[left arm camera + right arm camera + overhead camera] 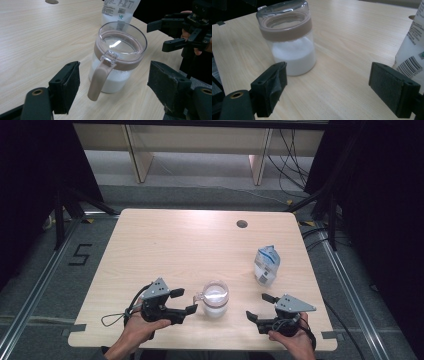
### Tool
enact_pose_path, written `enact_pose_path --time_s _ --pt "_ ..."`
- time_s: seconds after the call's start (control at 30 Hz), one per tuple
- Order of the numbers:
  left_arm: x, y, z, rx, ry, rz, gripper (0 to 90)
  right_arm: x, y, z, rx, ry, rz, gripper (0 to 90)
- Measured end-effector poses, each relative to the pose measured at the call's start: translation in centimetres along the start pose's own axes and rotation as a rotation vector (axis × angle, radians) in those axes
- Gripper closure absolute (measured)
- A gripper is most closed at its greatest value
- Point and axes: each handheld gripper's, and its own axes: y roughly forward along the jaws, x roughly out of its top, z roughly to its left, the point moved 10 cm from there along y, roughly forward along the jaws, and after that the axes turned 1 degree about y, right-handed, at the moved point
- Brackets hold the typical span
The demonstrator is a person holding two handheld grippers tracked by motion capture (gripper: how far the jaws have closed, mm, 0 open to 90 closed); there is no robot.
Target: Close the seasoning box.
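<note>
Pale wood table (pixel 165 245), grey floor (pixel 200 170), black curtains (pixel 30 170).

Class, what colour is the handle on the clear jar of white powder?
Pinkish brown handle, matching the lid band; clearest in the left gripper view.

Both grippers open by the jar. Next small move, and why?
Probably ease the left gripper forward around the jar's handle and close. Its jaws stand open just short of the handle; the jar sits upright and lidded, the right gripper clear.
</note>
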Motion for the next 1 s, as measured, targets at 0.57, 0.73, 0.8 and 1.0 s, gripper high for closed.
enact_pose_path --time_s 0.57,0.73,0.8,1.0 --pt "-2.5 -0.3 0.4 0.014 0.001 0.038 21.5 0.2 0.3 0.8 0.043 -0.019 -0.001 15.8" --pt "-3.1 -0.5 0.7 0.032 0.0 0.052 21.3 0.1 0.2 0.6 0.02 -0.012 0.001 15.9" --pt "-3.3 -0.5 0.6 0.041 -0.015 0.058 21.3 0.2 0.1 0.4 0.01 -0.036 -0.002 15.9" --pt "-3.8 -0.5 0.4 0.026 -0.018 0.061 20.9 -0.4 -0.3 0.8 0.008 0.019 0.022 15.8"
